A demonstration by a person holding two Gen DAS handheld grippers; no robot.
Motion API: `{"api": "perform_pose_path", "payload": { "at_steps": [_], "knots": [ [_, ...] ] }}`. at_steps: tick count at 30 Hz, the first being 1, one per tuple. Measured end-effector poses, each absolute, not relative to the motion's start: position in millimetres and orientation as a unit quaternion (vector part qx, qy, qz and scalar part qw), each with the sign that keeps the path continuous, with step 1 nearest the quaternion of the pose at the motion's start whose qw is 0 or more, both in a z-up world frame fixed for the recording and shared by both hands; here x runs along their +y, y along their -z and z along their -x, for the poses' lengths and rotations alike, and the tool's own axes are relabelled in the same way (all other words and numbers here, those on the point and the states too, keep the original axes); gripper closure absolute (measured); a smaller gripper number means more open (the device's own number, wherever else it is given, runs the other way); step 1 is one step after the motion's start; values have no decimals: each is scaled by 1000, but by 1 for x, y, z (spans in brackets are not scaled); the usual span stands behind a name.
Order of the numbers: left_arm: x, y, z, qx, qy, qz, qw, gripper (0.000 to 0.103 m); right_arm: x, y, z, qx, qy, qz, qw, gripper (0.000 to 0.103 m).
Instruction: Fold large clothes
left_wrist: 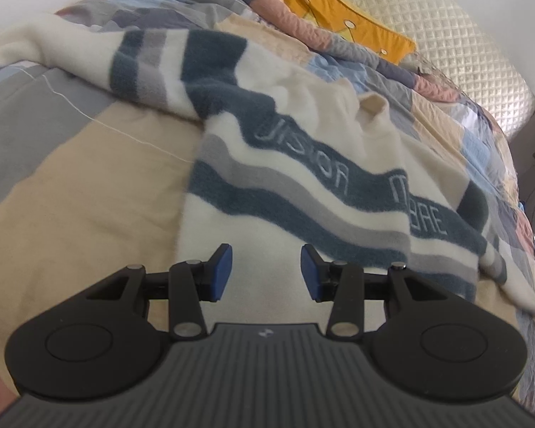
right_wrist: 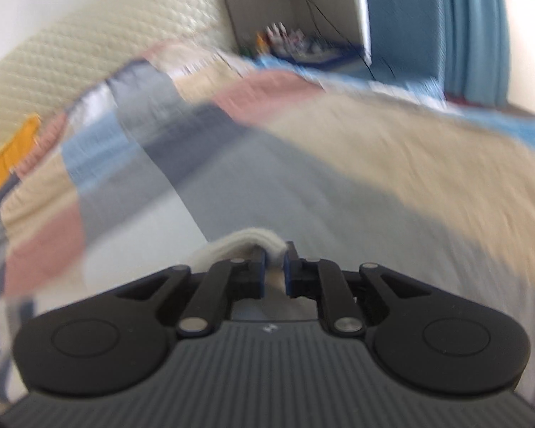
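A large cream fleece sweater (left_wrist: 303, 164) with teal and grey stripes and lettering lies spread and rumpled on the bed. One sleeve stretches up to the left. My left gripper (left_wrist: 266, 273) is open and empty, its blue pads just above the sweater's lower cream part. My right gripper (right_wrist: 274, 262) is shut on a fold of the cream sweater fabric (right_wrist: 246, 240), held above the bed. The right wrist view is blurred by motion.
The bed has a patchwork quilt (left_wrist: 71, 185) in beige, grey, blue and pink. A yellow cushion (left_wrist: 339, 10) and a cream quilted headboard (left_wrist: 463, 53) lie beyond. In the right wrist view a blue curtain (right_wrist: 428, 21) and a cluttered bedside table (right_wrist: 289, 41) stand behind the bed.
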State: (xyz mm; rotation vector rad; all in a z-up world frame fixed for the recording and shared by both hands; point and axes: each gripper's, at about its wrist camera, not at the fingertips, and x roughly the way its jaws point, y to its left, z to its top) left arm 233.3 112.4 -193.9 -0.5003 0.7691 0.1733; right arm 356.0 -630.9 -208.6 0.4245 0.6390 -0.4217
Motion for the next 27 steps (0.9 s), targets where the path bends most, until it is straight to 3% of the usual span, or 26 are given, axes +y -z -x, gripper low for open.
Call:
{"api": "perform_pose_path", "payload": {
  "at_steps": [5,9,19,27],
  "knots": [
    [147,184,-225,377,-108,312,865,55,-621,226,-318,342,228,-212,887,89],
    [172,187,-214,392,-115,358,839,55,-604,210,-295,352,202,-226,886,62],
    [177,197,-192,426,-102,391,809,55,-477,118,-267,377,85,-195,902,62],
    [171,202,-184,420,-78,409,806,55,-300,69,-243,383,-143,-269,872,62]
  ]
}}
